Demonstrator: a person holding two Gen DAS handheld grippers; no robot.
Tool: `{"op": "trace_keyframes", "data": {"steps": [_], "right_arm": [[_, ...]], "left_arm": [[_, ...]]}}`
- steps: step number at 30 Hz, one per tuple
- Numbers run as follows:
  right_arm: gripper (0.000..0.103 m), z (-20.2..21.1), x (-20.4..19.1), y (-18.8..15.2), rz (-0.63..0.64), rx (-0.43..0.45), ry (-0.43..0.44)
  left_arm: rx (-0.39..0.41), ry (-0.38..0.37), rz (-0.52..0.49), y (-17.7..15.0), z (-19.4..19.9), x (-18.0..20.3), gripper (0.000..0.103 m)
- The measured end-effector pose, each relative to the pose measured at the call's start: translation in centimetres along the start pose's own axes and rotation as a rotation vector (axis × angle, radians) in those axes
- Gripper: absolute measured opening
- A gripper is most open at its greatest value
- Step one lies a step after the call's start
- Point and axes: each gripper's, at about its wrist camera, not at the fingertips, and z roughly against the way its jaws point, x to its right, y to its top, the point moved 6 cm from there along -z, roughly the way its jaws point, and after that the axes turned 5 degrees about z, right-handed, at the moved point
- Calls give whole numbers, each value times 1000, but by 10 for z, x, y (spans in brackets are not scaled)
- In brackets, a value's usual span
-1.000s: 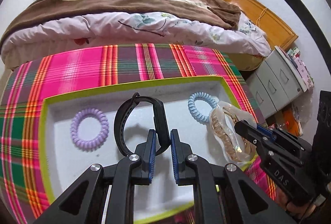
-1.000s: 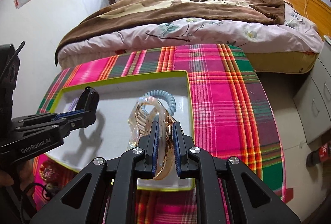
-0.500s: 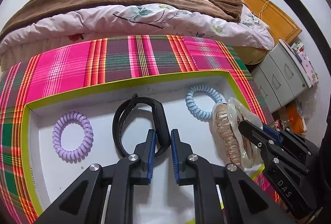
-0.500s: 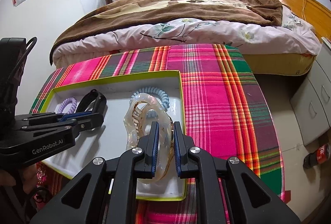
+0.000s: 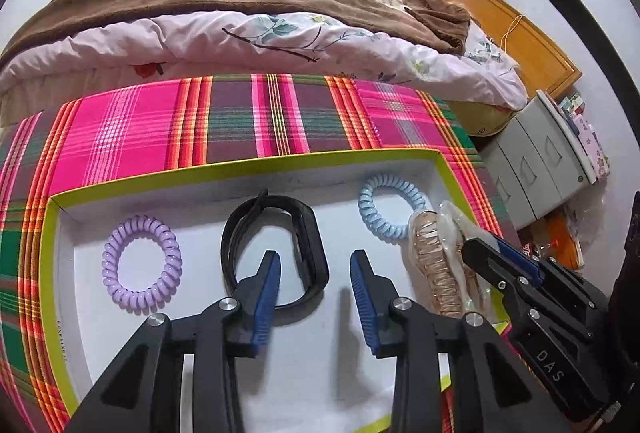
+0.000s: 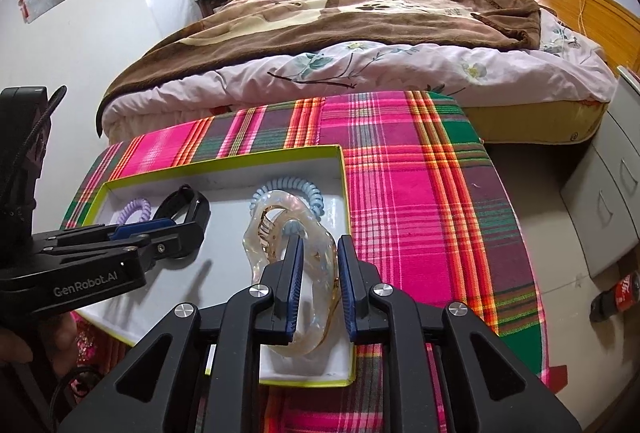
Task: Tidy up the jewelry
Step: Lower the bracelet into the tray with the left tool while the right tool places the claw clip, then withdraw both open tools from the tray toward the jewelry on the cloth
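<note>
A shallow box (image 5: pixel 256 163) with a lime-green rim and white floor sits on the desk, which is covered in a pink, green and orange plaid cloth (image 5: pixel 160 129). Four pieces lie in it, left to right in the left wrist view: a lilac spiral hair tie (image 5: pixel 141 263), a black wristband (image 5: pixel 276 245) looped into an oval and resting on its edge, a pale blue spiral hair tie (image 5: pixel 391 207), and a translucent hair claw (image 5: pixel 440 265) with rose-gold teeth near the box's right wall.

The left tongs (image 5: pixel 314 297) have just been opening; their blue pads now stand apart, released, with the near end of the wristband between them and no pad pressing on it.

The right tongs (image 6: pixel 318 285) have also just been opening — the claw's clear, pearly body (image 6: pixel 304 233) sits between the pads, with a gap on at least the right side, overlapping the blue hair tie (image 6: pixel 298 187) behind.
</note>
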Motion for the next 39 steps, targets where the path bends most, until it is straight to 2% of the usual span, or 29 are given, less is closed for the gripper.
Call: {"op": "trace_keyframes", "data": {"steps": [5, 8, 12, 15, 18, 25, 32, 39], "right_arm": [[30, 12, -1, 1, -8, 28, 2], [30, 22, -2, 1, -21, 43, 8], [30, 38, -6, -4, -31, 65, 22], [30, 52, -10, -9, -34, 85, 31], [30, 66, -15, -14, -38, 108, 43], [30, 95, -35, -30, -7, 137, 56], [30, 114, -54, -48, 21, 160, 70], [30, 116, -74, -75, 63, 132, 93]], "left_arm": [[15, -5, 7, -4, 12, 1, 50], [32, -4, -2, -9, 24, 3, 51], [65, 4, -3, -18, 46, 4, 61], [98, 19, -12, -27, 64, 4, 61], [146, 65, -27, -40, 87, 3, 61], [221, 96, -26, -72, 129, -4, 62], [256, 139, -12, -101, 157, -16, 62], [278, 167, 21, -136, 174, -39, 62]]}}
